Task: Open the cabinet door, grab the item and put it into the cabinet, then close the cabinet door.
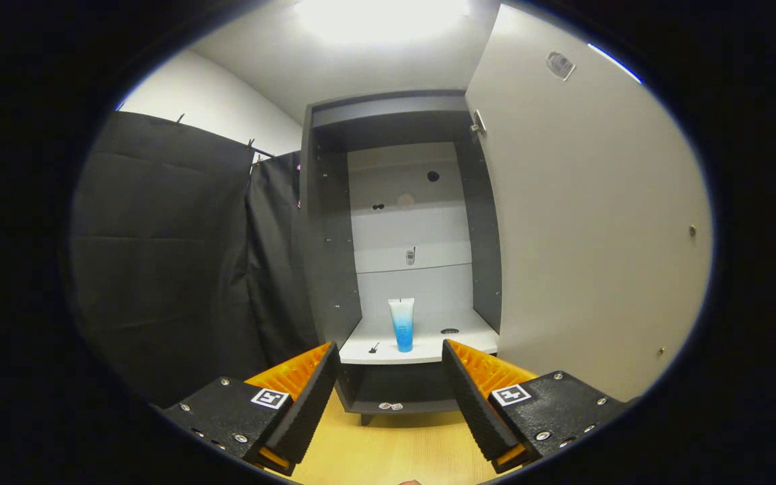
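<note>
- Gripper view: the hand-held gripper (391,397) has its two fingers spread wide apart with nothing between them; the ribbed inner faces of the fingers (310,404) stand clear of everything, and each finger body carries a small square printed marker.
- The fingers' rear parts are cut off at the bottom of the view, so the hand that holds them cannot be made out.
- The cabinet (334,269) stands beyond the fingers, a tall narrow box with dark, matte side walls pierced by rows of small peg holes.
- Its door (590,222) is swung open to the right, a broad, flat, pale panel; a hinge (477,123) shows at its upper inner corner and a few small fittings dot its face, too small to identify.
- The item, a tube (401,325), stands upright on its cap on the white shelf (469,337) inside the cabinet, well beyond the fingertips; it is smooth, whitish at the top and shading to blue at the bottom.
- Small dark bits lie on the shelf, one left of the tube and one right of it; what they are cannot be told.
- The cabinet's pale back panel bears a few small marks and holes that are hard to make out.
- Under the shelf is a shadowed lower compartment; its inside is too dark to see.
- A light wood-grain floor (395,451) lies beneath the fingers.
- Black cloth (172,256) hangs in soft folds left of the cabinet.
</note>
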### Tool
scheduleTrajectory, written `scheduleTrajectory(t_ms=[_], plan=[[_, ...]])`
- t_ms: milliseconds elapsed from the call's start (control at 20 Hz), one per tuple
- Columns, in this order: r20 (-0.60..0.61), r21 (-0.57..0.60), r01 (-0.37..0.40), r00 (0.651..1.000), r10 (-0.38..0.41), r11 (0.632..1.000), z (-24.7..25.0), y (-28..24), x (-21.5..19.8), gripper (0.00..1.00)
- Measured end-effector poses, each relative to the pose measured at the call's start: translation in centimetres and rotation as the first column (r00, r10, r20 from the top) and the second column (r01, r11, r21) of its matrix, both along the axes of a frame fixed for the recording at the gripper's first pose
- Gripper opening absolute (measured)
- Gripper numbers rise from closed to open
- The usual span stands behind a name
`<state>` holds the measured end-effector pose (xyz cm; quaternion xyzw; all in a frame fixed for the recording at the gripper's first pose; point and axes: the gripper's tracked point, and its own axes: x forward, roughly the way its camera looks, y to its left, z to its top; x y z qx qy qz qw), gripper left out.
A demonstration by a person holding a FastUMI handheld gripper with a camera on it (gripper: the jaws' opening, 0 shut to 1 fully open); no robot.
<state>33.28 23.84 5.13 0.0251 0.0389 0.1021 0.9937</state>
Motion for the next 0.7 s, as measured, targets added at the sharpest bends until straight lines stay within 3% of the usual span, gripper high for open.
scheduleTrajectory(t_ms=[350, 700], plan=[[-0.013, 0.014, -0.057, 0.998, 0.057, 0.998, -1.5, -0.3, -7.2, 0.94], [-0.018, -0.008, -0.011, 1.0, 0.011, 1.0, -2.0, -5.2, -11.4, 0.94]])
